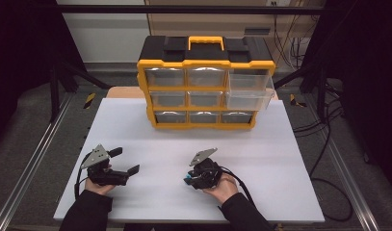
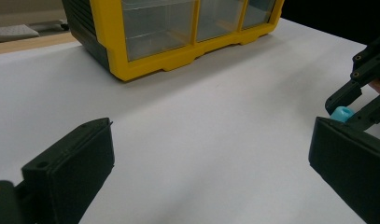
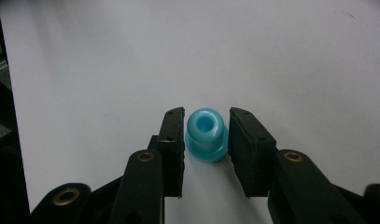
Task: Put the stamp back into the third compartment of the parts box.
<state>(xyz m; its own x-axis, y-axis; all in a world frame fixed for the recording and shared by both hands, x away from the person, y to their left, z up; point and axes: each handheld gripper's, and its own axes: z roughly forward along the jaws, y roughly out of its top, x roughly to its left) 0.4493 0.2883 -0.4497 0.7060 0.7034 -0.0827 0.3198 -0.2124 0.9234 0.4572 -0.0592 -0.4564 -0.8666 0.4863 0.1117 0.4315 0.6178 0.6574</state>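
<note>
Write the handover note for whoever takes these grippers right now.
Right gripper: jaws close on either side of the blue part; a slim gap may remain, so I cannot tell if the grip is firm. It sits low over the table, front centre.
Left gripper: open, empty, at front left.
Organiser: at the back of the table. Two right-hand drawers, top and middle, are pulled out; the rest look shut.
Done: drawers opened, part between the jaws.
Left, probably: confirm the grip, carry the part to an open drawer, then shut the drawers.
</note>
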